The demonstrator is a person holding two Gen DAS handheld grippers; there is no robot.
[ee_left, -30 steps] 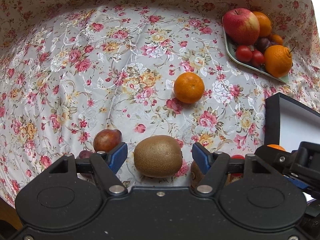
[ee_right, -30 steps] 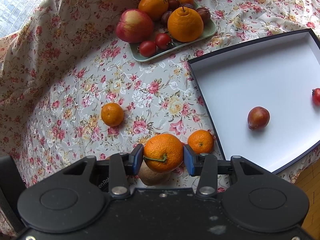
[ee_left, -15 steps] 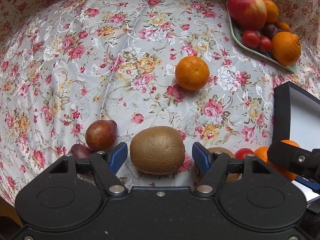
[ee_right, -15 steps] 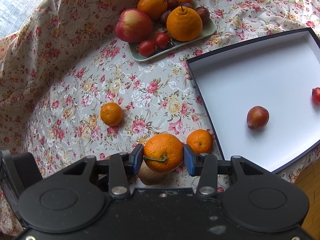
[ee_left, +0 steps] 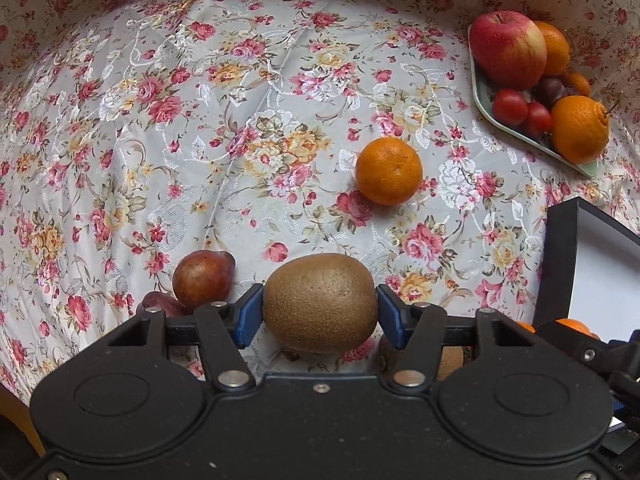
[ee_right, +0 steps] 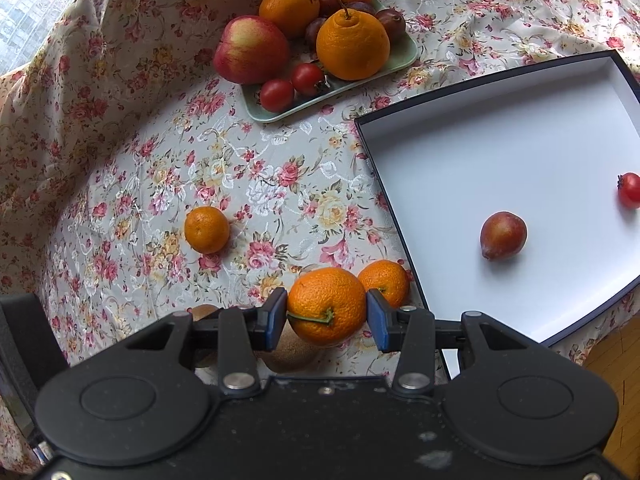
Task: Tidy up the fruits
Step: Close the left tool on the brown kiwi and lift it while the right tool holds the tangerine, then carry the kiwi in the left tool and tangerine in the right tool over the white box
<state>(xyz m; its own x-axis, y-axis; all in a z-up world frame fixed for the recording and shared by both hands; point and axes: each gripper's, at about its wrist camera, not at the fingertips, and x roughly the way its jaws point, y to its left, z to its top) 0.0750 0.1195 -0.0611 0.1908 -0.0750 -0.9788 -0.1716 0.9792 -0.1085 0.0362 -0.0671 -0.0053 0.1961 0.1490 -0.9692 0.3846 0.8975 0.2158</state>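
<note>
My left gripper [ee_left: 320,312] is shut on a brown kiwi [ee_left: 320,302], its blue pads touching both sides. My right gripper [ee_right: 327,314] is shut on a stemmed mandarin [ee_right: 326,304]. A second mandarin [ee_right: 386,282] lies just behind it, beside the black-rimmed white box [ee_right: 520,152]. The box holds a small red pear [ee_right: 503,235] and a cherry tomato [ee_right: 630,189]. A loose mandarin [ee_left: 389,171] lies mid-cloth; it also shows in the right wrist view [ee_right: 207,229]. Another kiwi [ee_right: 292,354] lies under the right gripper.
A green tray [ee_right: 272,114] at the back holds an apple [ee_right: 251,49], oranges, plums and cherry tomatoes. A red pear [ee_left: 202,278] and a plum [ee_left: 160,303] lie left of the left gripper. The floral cloth rises at the back. The table's edge is at bottom right.
My left gripper's jaws have closed from open onto the kiwi. The right gripper has stayed shut on the mandarin and barely moved.
</note>
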